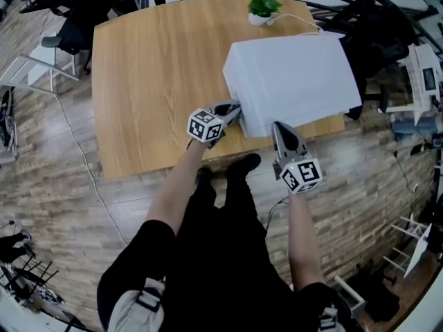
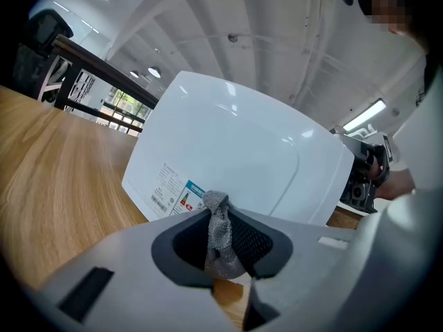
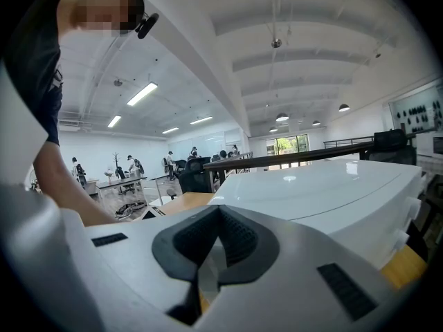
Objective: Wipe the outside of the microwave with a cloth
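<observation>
In the head view, a white microwave (image 1: 291, 81) is sitting on a wooden tabletop (image 1: 152, 81), with a potted plant (image 1: 263, 7) standing beyond it. The left tool (image 1: 234, 111) is reaching in at the microwave's near left corner. The right tool (image 1: 280, 127) is pointing at the near side, just right of the left one.

In the left gripper view, the jaws are pinching a grey mesh cloth (image 2: 220, 234), whose bunched end is sticking up past the tips. The microwave's wall and its printed label (image 2: 176, 194) are lying straight ahead; whether the cloth is touching it is unclear.

In the right gripper view, the jaws are meeting at their tips and gripping nothing. The microwave's top is spreading out ahead and to the right, and the person's arm (image 3: 69, 185) is showing at the left.
</observation>
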`<move>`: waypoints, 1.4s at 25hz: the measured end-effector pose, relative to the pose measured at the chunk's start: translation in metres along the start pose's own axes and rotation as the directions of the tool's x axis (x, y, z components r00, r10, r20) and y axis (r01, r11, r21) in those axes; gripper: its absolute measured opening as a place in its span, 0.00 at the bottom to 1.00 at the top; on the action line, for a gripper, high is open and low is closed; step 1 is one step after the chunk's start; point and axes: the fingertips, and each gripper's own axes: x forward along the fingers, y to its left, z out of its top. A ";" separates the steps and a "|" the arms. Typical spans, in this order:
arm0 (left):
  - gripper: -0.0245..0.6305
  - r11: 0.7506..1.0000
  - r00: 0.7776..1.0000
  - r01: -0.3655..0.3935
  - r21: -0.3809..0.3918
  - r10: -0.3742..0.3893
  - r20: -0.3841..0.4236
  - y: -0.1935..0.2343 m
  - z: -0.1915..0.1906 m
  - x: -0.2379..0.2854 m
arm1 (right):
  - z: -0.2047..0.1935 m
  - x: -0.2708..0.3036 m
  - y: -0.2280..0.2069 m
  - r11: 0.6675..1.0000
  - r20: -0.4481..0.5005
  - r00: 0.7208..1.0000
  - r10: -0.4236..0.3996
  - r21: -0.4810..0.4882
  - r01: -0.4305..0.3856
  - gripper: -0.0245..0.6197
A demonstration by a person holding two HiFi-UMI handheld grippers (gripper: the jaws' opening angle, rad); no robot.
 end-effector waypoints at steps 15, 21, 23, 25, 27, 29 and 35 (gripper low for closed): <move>0.13 1.000 0.999 -0.024 -0.006 0.024 0.034 0.027 0.025 0.004 | 0.000 -0.002 -0.001 1.000 0.000 1.000 0.005 -0.005 -0.005 0.03; 0.13 0.999 0.998 -0.052 -0.003 0.052 0.044 0.048 0.039 0.006 | 0.001 -0.001 -0.001 1.000 0.001 1.000 -0.003 0.007 0.003 0.03; 0.13 0.998 0.997 -0.061 0.001 0.061 0.050 0.055 0.044 0.006 | -0.001 -0.001 -0.001 1.000 -0.005 1.000 0.003 0.011 -0.003 0.03; 0.13 0.998 0.996 -0.069 0.002 0.069 0.057 0.062 0.049 0.007 | -0.002 0.000 -0.001 1.000 -0.006 1.000 0.006 0.011 -0.006 0.03; 0.13 0.997 0.995 -0.078 0.004 0.078 0.065 0.069 0.055 0.008 | -0.002 0.000 -0.002 1.000 -0.005 1.000 0.008 0.011 -0.008 0.03; 0.13 0.996 0.994 -0.086 0.006 0.085 0.072 0.075 0.059 0.010 | -0.004 -0.002 -0.003 1.000 -0.009 1.000 0.010 0.011 -0.010 0.03; 0.13 0.994 0.991 -0.112 0.011 0.111 0.073 0.095 0.067 0.008 | -0.003 -0.001 0.003 1.000 -0.014 1.000 0.020 0.012 -0.020 0.03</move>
